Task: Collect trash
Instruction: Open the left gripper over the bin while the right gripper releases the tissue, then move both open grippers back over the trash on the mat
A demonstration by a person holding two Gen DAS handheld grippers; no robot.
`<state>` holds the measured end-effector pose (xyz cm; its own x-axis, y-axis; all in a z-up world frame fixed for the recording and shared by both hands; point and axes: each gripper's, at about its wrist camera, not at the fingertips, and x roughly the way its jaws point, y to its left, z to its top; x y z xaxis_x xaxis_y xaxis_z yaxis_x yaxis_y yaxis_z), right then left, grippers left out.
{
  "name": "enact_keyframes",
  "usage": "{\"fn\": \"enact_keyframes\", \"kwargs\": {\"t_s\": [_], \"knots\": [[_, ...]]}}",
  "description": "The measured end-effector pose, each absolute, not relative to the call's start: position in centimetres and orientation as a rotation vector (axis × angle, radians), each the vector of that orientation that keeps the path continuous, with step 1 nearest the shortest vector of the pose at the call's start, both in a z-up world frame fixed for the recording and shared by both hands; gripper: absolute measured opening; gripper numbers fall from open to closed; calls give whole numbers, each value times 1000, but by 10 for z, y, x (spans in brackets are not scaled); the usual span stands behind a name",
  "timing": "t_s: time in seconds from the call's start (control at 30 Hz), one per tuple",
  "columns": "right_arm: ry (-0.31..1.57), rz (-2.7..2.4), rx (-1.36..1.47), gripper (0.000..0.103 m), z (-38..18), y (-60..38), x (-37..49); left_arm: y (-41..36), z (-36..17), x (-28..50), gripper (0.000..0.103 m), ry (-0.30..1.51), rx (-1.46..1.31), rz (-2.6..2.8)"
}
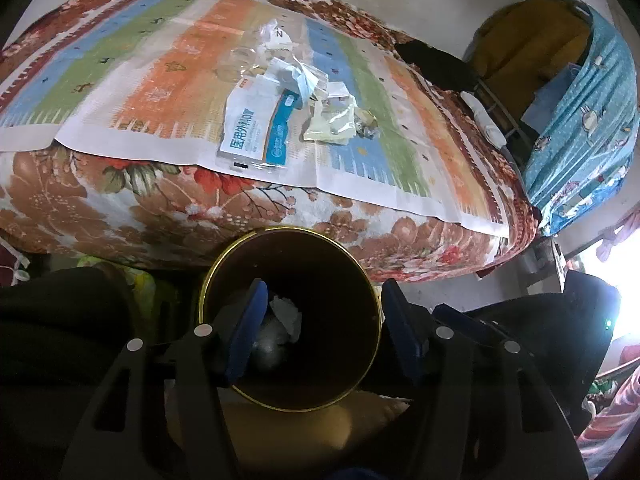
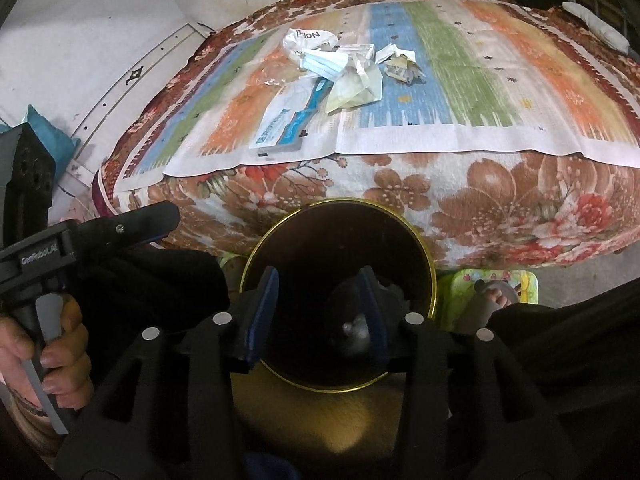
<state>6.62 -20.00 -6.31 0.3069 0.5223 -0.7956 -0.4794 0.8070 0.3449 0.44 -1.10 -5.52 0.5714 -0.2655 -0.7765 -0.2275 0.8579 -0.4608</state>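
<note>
both grippers are held over the bin, a dark round can with a gold rim, standing on the floor just below the near edge of the bed.

left gripper: jaws are parted wide, nothing is seen between the pads. white crumpled trash is seen lying at the bottom of the bin, right below the left finger. it is judged to be already dropped in, not held.

right gripper: jaws stand partly apart, narrower than the left. no item is pinched between them. a small pale scrap is seen deep in the bin between the fingers; what it is cannot be told, too dark.

progress: some trash is in the bin, so at least part of the job is judged done. most is left. a pile of trash is still lying mid-bed on the striped mat, well apart from the bin: a flat white-and-blue mask packet nearest the edge, a crumpled face mask, clear plastic wrappers, yellowish paper, and small scraps beside it. none of it is touched by either gripper.

next step is judged to be a reach back up to the pile with both grippers empty. the flat packet may be hard to pinch off the mat; thin film may slip.

the person's hand is seen on the left gripper's handle in the right view.
</note>
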Motion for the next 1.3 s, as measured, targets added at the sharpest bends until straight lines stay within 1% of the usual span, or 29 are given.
{"fn": "enact_keyframes", "kwargs": {"t_s": [0.2,0.4,0.5,0.6,0.87,0.97,1.03,1.3], "knots": [[1041,658,47,41,-57,-199,71,-6,-48,9,62,968,-548,2],[984,670,67,41,-44,-200,75,-6,-28,16,65,932,-446,23],[969,670,46,45,-33,-197,88,2,-18,24,65,921,-449,37],[938,656,29,46,-23,-196,98,6,-13,36,65,925,-430,53],[900,642,-9,50,-1,-192,140,27,-8,80,65,994,-411,81],[890,635,-3,52,4,-191,152,34,-5,96,65,1018,-393,84],[888,639,-9,56,6,-188,156,38,-5,105,66,1032,-383,90],[891,641,-87,56,14,-165,186,50,-11,149,67,1085,-352,112]]}}
